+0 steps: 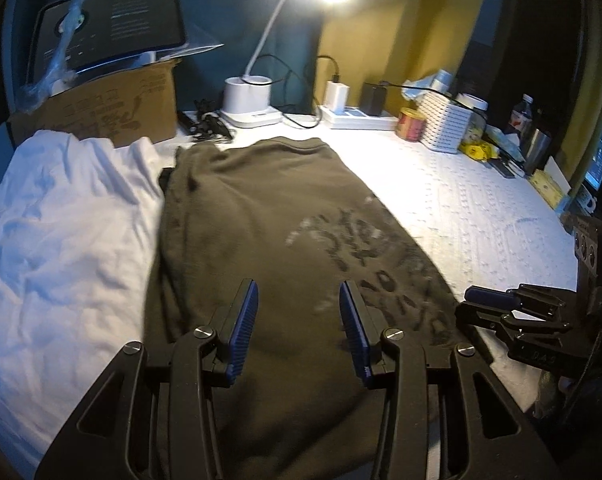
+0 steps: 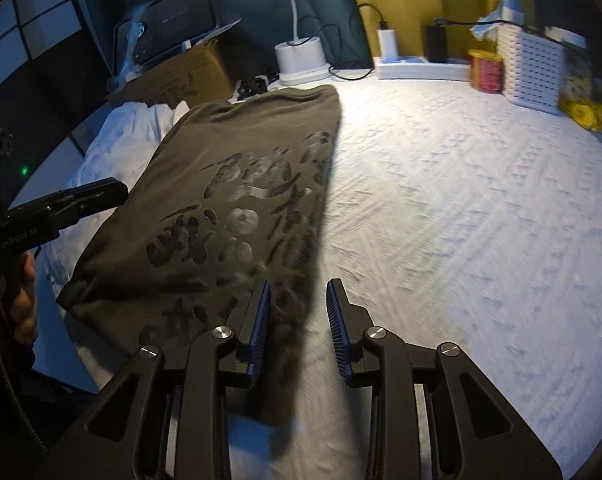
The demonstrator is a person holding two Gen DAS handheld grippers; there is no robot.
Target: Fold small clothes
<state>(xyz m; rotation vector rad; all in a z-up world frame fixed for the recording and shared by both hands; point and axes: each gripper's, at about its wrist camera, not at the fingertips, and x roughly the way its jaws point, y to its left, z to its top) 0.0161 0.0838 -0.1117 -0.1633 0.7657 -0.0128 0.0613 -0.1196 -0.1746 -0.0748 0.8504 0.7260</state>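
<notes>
Blue ribbed pads (image 1: 243,320) of our left gripper (image 1: 299,324) hang part-open over the near end of the olive shirt (image 1: 261,220), gripping nothing — we judge them poised for the next fold. Our right gripper (image 2: 299,326) stands likewise part-open and empty, straddling the shirt's right edge where cloth meets the white cover (image 2: 461,220). Ahead of both, the shirt lies as a long, narrowed strip; left of it sits a rumpled white garment (image 1: 61,220) — set aside, presumably.

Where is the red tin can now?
The red tin can stands at the far right of the table, between the white power strip and the white perforated basket.
</notes>
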